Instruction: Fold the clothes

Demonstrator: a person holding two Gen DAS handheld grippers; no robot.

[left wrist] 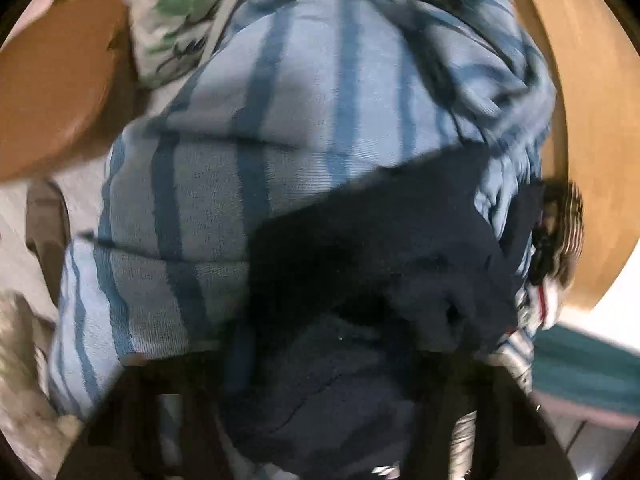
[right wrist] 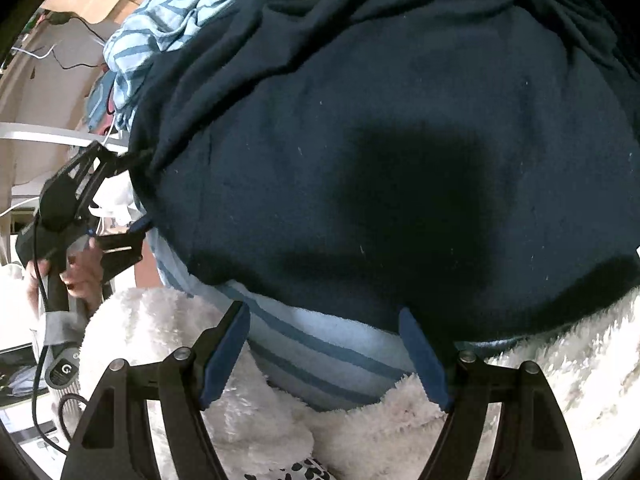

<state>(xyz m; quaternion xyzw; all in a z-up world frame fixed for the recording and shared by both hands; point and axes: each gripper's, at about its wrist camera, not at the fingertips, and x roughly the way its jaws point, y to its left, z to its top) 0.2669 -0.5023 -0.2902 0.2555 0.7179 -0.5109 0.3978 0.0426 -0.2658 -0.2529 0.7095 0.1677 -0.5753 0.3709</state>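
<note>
A dark navy garment [right wrist: 360, 120] lies spread over a light-blue striped garment [left wrist: 280, 120]; in the left wrist view a part of the navy garment [left wrist: 360, 240] covers the lower right. My right gripper [right wrist: 326, 356] is open, its blue pads [right wrist: 228, 352] either side of the striped cloth [right wrist: 304, 344] at the navy hem, above a white fluffy fabric [right wrist: 160, 340]. My left gripper [right wrist: 136, 192], held by a hand [right wrist: 80, 276], sits at the navy garment's left edge with its fingers apart. In its own view its fingers [left wrist: 168, 408] are dark and blurred, with navy cloth between them.
A wooden surface [left wrist: 592, 120] curves along the right, and a brown round object [left wrist: 52, 92] sits at the left. A floral fabric [left wrist: 180, 12] lies beyond the striped garment. Cables [right wrist: 76, 24] run at the upper left. A teal item [left wrist: 580, 368] lies at the lower right.
</note>
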